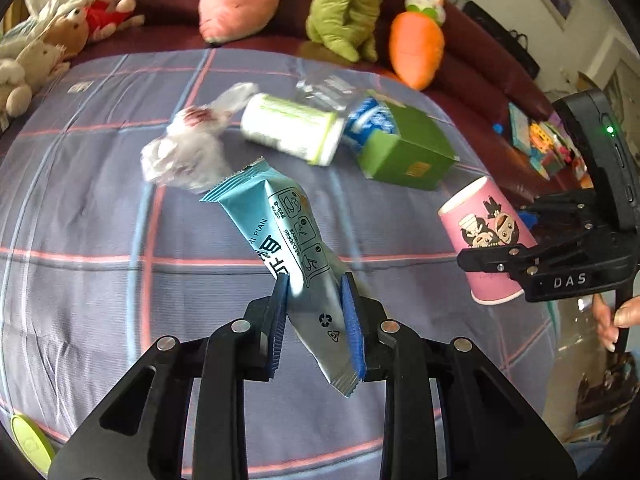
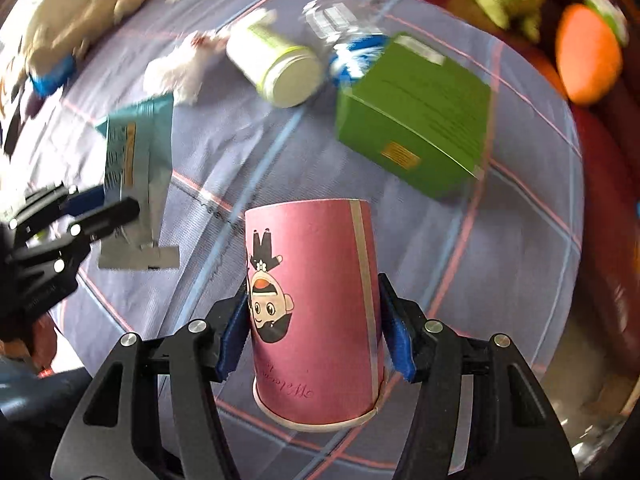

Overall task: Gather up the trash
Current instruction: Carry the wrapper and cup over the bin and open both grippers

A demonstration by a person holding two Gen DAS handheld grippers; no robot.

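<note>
Nearest your left camera, the left gripper [image 1: 316, 316] has its fingers pinched narrow on a light blue snack wrapper [image 1: 280, 236], which stands up off the plaid sheet [image 1: 100, 240] with its crimped lower end hanging between the blue pads. Your right gripper [image 2: 316, 328] clamps a pink paper cup [image 2: 316, 312] upside down, its rolled rim toward the lens, the fingers set about halfway and pressing its sides. The left view shows your hand [image 1: 612, 320] on the right tool's handle and the row of plush toys along the dark red sofa, including an orange carrot [image 1: 416, 48]; the right view blurs those. The right view alone shows the green box's [image 2: 416, 120] printed face and the white jar's [image 2: 280, 68] lid end on. Both views show crumpled white tissue [image 1: 188, 152] still on the sheet beside the jar, and blue-and-white packaging [image 1: 368, 116] against the box.
</note>
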